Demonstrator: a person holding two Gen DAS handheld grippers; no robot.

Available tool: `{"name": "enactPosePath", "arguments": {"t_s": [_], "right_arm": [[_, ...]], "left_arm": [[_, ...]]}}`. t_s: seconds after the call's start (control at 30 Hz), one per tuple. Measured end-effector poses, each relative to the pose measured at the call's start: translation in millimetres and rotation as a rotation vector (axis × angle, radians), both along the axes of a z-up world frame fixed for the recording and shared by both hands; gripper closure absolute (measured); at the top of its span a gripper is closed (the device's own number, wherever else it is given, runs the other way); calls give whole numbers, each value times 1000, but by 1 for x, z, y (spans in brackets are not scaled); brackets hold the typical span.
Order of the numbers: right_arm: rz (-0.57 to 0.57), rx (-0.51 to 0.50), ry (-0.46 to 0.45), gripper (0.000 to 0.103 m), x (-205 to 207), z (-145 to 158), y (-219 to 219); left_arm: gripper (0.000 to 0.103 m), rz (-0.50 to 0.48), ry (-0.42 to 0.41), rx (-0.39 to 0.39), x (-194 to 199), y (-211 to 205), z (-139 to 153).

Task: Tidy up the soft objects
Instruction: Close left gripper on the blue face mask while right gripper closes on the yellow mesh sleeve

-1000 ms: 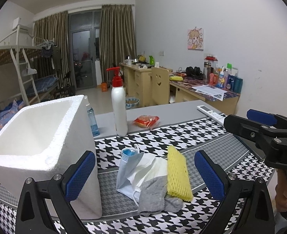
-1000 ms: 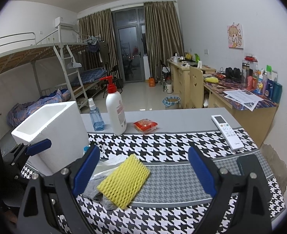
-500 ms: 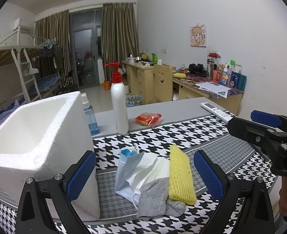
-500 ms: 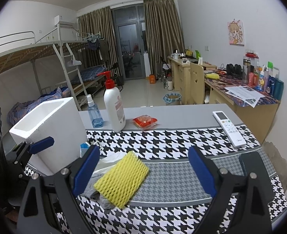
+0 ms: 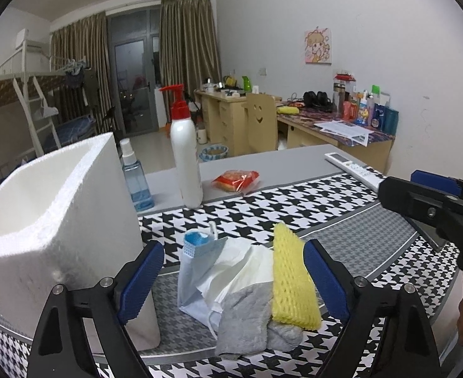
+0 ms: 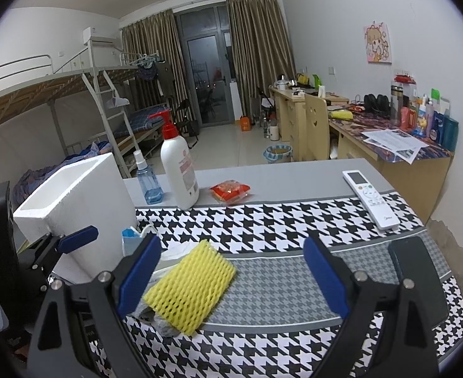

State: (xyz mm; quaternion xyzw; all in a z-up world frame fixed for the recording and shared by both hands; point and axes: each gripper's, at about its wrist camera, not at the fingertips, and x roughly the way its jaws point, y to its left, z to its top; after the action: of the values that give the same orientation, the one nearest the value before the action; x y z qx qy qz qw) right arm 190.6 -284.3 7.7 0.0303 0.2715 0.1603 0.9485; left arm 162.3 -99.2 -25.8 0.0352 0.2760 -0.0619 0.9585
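Around your pile stand a white foam box (image 5: 58, 230) on the left, a blue spray bottle (image 5: 135, 179) and a red-capped pump bottle (image 5: 185, 160) behind it, a red snack packet (image 5: 236, 180) farther back, and a remote (image 6: 370, 200) and a dark phone (image 6: 417, 277) on the right. Nothing lies between your grippers and the pile. It all sits on a houndstooth mat (image 6: 278, 220) over a grey table (image 6: 278, 176), in a dorm room with a bunk bed (image 6: 58, 100) and desks (image 6: 404, 154). The pile is a yellow foam net (image 5: 293, 278) lying partly over a grey sock (image 5: 247, 321), with white tissue (image 5: 247, 267) and a pale blue mask (image 5: 197, 271) beside them. Your left gripper (image 5: 234, 278) is spread wide around the pile, holding nothing; your right gripper (image 6: 231, 277) is equally wide, with the net near its left finger.
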Motion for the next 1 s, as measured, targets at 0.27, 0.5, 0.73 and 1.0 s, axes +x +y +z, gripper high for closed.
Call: {"name": "enactPosePath", "arguments": {"t_s": [0.27, 0.5, 0.73, 1.0], "right_arm": [[17, -3, 30, 9, 6, -6, 5], [41, -16, 50, 9, 9, -13, 12], [75, -28, 72, 9, 11, -20, 24], [99, -37, 94, 9, 14, -29, 32]], "left_arm": [[24, 45, 29, 20, 6, 7, -8], [44, 79, 67, 11, 12, 15, -17], [61, 73, 88, -2, 14, 18, -22], [70, 60, 105, -5, 18, 19, -26]]}}
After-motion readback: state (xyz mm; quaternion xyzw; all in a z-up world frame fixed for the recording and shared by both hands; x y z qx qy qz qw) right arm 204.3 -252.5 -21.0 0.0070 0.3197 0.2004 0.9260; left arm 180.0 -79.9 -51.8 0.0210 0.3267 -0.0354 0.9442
